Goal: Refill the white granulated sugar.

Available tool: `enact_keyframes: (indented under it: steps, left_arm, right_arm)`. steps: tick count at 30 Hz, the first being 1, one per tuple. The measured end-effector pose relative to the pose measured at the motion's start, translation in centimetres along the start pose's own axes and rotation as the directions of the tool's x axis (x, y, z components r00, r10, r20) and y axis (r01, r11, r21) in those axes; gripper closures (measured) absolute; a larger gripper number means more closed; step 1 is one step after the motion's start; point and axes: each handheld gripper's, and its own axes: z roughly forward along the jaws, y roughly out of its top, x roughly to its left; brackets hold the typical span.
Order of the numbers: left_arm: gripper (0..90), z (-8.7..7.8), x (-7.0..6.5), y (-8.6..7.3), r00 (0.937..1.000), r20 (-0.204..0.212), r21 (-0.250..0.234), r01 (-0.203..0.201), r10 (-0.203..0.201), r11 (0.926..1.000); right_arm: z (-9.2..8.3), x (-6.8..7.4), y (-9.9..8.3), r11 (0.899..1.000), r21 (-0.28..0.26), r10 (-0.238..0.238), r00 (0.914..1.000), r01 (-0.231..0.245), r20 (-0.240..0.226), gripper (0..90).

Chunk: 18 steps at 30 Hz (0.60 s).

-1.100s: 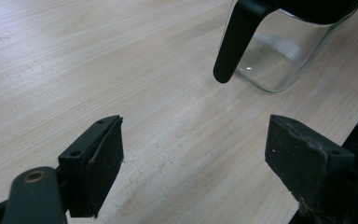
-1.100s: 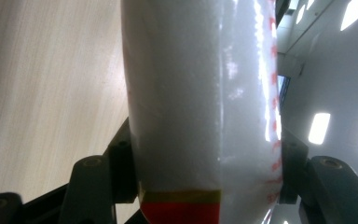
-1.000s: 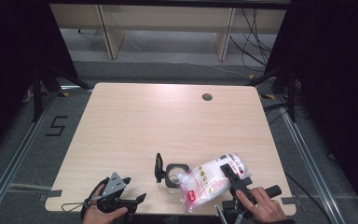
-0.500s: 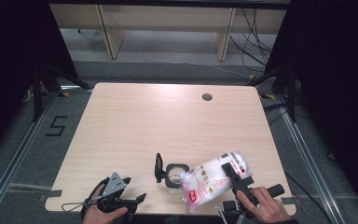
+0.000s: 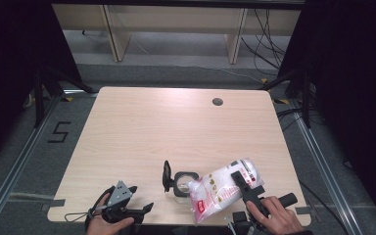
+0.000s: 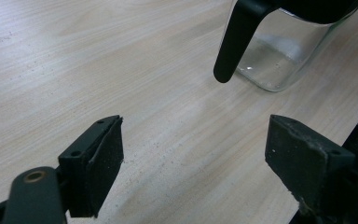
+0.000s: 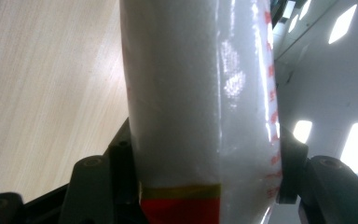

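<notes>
On the wooden table (image 5: 142,132), the right gripper (image 5: 242,183) clamps its fingers on a white bag (image 5: 220,188), tilted mouth-down beside the glass jar (image 5: 183,182); the left gripper (image 5: 137,211) waits wide open.

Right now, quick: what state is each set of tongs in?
Left tongs: open, holding nothing, just short of the jar.
Right tongs: closed on the white bag.

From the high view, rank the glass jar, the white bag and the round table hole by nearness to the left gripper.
1. glass jar, to the right of the left gripper, near the table's front edge.
2. white bag, farther right, clamped in the right gripper.
3. round table hole, far across, near the back edge.
</notes>
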Motion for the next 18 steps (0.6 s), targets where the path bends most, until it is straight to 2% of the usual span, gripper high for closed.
enact_keyframes:
  steps: [2, 4, 8, 9, 10, 12, 13, 14, 15, 18]
  left_arm:
    - [18.7, -0.05, 0.12, 0.02, 0.9999, -0.002, 0.012, -0.013, 0.013, 0.9998]
    - [18.7, -0.06, 0.07, 0.03, 0.9999, -0.002, 0.013, -0.014, 0.014, 0.9998]
    - [18.6, -0.1, 0.14, 0.04, 0.9999, -0.003, 0.014, -0.014, 0.014, 0.9998]
    - [18.7, -0.05, 0.09, 0.02, 0.9999, -0.002, 0.008, -0.011, 0.011, 0.9999]
    - [18.7, -0.05, 0.09, 0.02, 0.9999, -0.002, 0.008, -0.011, 0.011, 0.9999]
    - [18.7, -0.06, 0.11, 0.03, 0.9999, -0.002, 0.009, -0.013, 0.013, 0.9999]
    - [18.7, -0.1, 0.16, 0.04, 0.9999, -0.005, 0.014, -0.015, 0.015, 0.9998]
    - [18.7, -0.14, 0.38, 0.09, 0.9991, -0.011, 0.021, -0.042, 0.042, 0.9989]
    - [18.7, -0.1, 0.28, 0.03, 0.9996, -0.007, 0.012, -0.028, 0.029, 0.9995]
    - [18.6, -0.14, 0.35, 0.08, 0.9992, -0.012, 0.019, -0.038, 0.038, 0.9991]
  right_arm:
    - [-0.17, 0.05, -0.06, 1.0, 0.0, 0.019, 0.9998, -0.019, 0.006, 42.6]
    - [-0.12, -0.09, -0.03, 1.0, -0.008, 0.003, 1.0, -0.003, 0.008, 42.6]
    - [-0.11, 0.05, -0.05, 1.0, 0.001, 0.014, 0.9998, -0.014, -0.011, 42.6]
    - [-0.14, 0.15, -0.09, 1.0, 0.0, 0.023, 0.9997, -0.023, 0.005, 42.6]
    - [-0.13, 0.25, -0.11, 0.999, -0.002, 0.039, 0.9992, -0.039, 0.0, 42.6]
    - [-0.17, 0.14, -0.12, 1.0, -0.004, 0.028, 0.9996, -0.028, 0.009, 42.6]
    - [-0.21, -0.04, -0.14, 1.0, 0.0, 0.013, 0.9999, -0.013, -0.001, 42.6]
    - [-0.13, -0.11, -0.17, 1.0, -0.013, 0.005, 0.9999, -0.005, 0.012, 42.6]
    - [-0.23, -0.03, -0.2, 1.0, 0.001, 0.01, 0.9999, -0.01, 0.006, 42.6]
    - [-0.31, -0.24, -0.26, 1.0, -0.002, 0.005, 0.9999, -0.005, 0.01, 42.6]
